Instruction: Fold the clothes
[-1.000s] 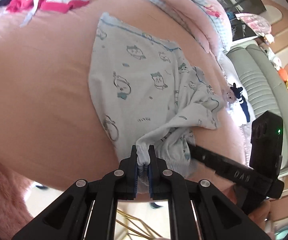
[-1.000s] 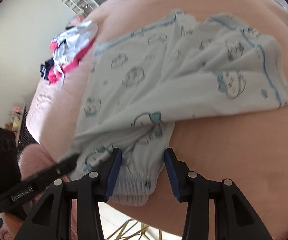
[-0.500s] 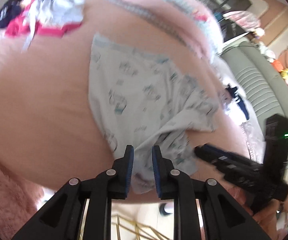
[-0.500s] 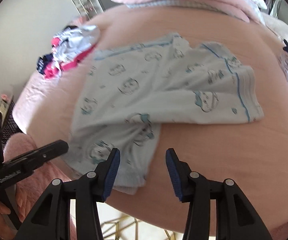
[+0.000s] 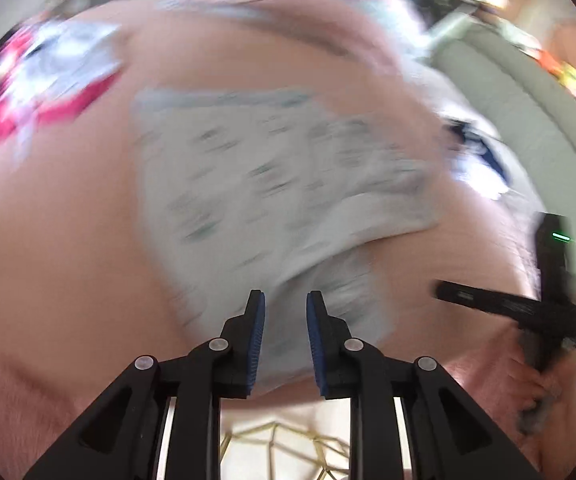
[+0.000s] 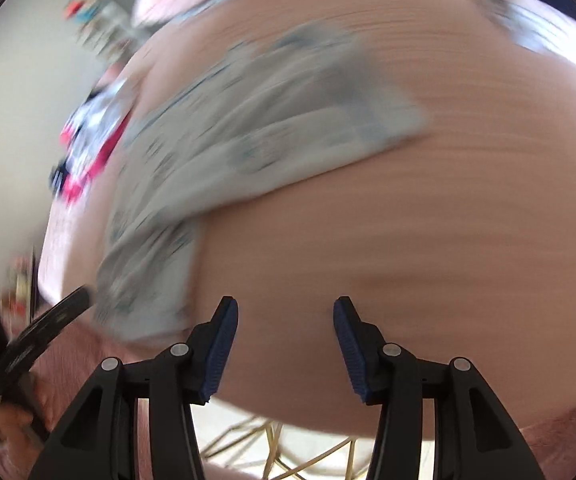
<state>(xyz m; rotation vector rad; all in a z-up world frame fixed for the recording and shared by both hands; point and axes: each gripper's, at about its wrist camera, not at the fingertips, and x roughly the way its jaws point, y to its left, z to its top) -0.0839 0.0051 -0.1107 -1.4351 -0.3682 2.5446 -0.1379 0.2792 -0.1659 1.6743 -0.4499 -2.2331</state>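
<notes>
Left wrist view: my left gripper (image 5: 282,336) has just been opening, its jaws parted over the pale printed garment (image 5: 272,200) near the pink bed's (image 5: 56,216) near edge, gripping nothing.

Right wrist view: my right gripper (image 6: 286,344), jaws just widened, is released over bare bed (image 6: 407,240); the garment (image 6: 224,152) lies to its left.

A pink bed (image 5: 68,208) fills both blurred views. Pillows (image 5: 272,4) lie at its far end. A grey padded headboard or sofa (image 5: 527,120) stands right. A pale wall (image 6: 20,80) rises left. Light floor (image 5: 288,420) shows near, with thin gold wire legs (image 6: 288,452).
</notes>
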